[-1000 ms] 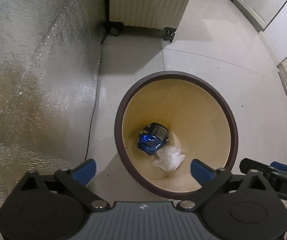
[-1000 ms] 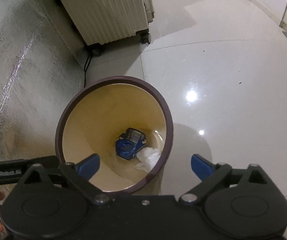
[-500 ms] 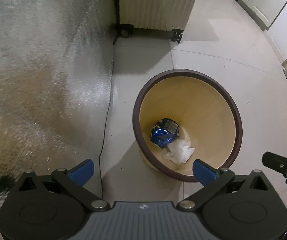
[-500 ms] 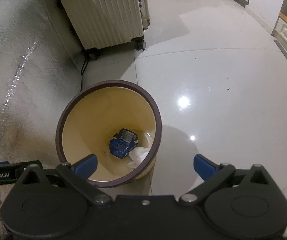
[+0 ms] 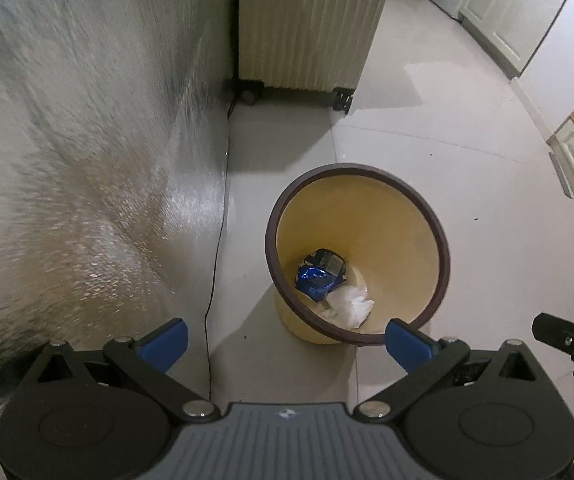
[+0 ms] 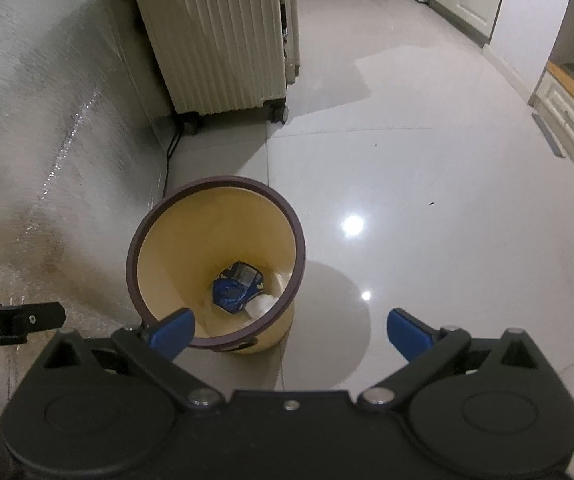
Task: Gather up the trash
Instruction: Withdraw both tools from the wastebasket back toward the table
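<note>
I'm hovering both my left gripper (image 5: 285, 340) and right gripper (image 6: 290, 331) above the bin (image 5: 441, 236) on the floor, jaws wide and holding nothing, the blue wrapper (image 5: 320, 273) and white tissue (image 5: 349, 306) already lying inside, so collecting looks done, though floor behind me is staying out of view.

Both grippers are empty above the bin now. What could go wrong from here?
1. The black cable runs along the floor beside the bin; a foot could snag it.
2. The glossy floor may be slippery.
3. The left gripper and right gripper hang near the rim and could tip it.
</note>
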